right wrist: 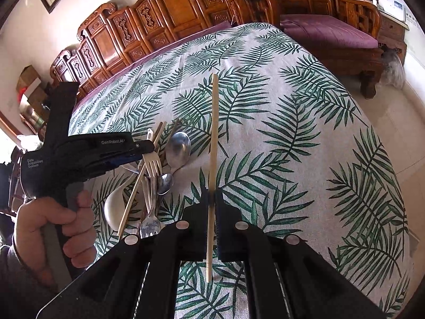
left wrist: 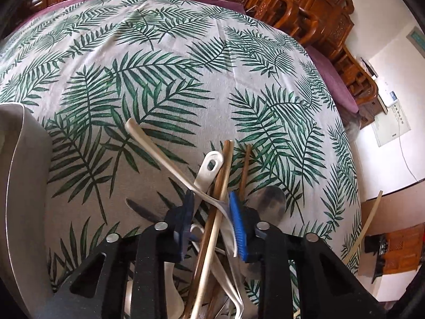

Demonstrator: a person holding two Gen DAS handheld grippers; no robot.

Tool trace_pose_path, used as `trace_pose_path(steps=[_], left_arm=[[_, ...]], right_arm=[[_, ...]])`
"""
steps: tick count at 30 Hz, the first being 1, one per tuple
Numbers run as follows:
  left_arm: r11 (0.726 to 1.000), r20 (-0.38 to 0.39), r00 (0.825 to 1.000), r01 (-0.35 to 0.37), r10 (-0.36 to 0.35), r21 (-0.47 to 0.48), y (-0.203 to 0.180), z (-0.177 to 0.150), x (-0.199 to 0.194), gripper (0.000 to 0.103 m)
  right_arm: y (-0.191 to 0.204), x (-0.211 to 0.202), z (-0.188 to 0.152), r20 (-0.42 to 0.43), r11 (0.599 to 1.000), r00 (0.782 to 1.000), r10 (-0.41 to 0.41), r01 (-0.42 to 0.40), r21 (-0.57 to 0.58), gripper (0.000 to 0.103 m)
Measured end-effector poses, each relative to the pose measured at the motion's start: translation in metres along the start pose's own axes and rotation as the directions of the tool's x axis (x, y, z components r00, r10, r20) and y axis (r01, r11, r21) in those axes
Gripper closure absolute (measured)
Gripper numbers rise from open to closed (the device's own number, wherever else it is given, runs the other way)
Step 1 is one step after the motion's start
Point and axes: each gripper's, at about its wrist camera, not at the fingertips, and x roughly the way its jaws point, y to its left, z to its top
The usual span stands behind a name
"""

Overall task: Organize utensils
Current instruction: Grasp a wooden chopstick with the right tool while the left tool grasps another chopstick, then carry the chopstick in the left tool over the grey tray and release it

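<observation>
— Two grippers over one tablecloth (right wrist: 305,175): what is each doing?

— The right gripper (right wrist: 212,199) is clamped shut on a pale chopstick (right wrist: 213,133), pinched low on its length. Most of the stick juts forward past the fingertips, and a short end hangs back under the jaws. It is held clear of the cloth, apparently parked while its mate is fetched.

— And the left gripper (left wrist: 209,204)?

— It points steeply down into the pile (right wrist: 154,175), which lies just left of the right gripper. Its jaws stand narrowly apart, straddling a second chopstick (left wrist: 224,164) and a white spoon's handle (left wrist: 148,143) that crosses it. I cannot see the blue pads actually pressing on either.

— Why go in there?

— Likely to match the pair. The stick lies tangled with a fork (right wrist: 154,163) and a steel spoon (right wrist: 179,147), so the jaws come from above, in line with it.

— Any risk?

— As I judge it, the crossing handle could be caught too and dragged out with the stick. Most of the sorting is still ahead, since the pile remains mixed.

— Who is steering?

— A hand (right wrist: 53,226) wrapped round the left gripper's handle.
</observation>
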Motion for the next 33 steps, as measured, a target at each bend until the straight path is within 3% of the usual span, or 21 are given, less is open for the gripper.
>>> trace_pose_path(steps=[11,24,33], left_arm=[[0.998,0.047,0.999,0.021,-0.024,0.062,-0.005,-0.001,-0.026,0.100],[0.983,0.124,0.992,-0.016,-0.006,0.180,0.000,-0.006,-0.081,0.100],[0.965,0.152,0.988,-0.040,0.001,0.257,0.031,-0.024,-0.126,0.100]], right_arm=[[0.005,0.000,0.000,0.002,1.000,1.000,-0.007,0.007,-0.018,0.097],[0.021,-0.005,-0.001,0.013,0.998,1.000,-0.004,0.005,-0.061,0.097],[0.042,-0.006,-0.002,0.016,0.992,1.000,-0.004,0.006,-0.124,0.098]])
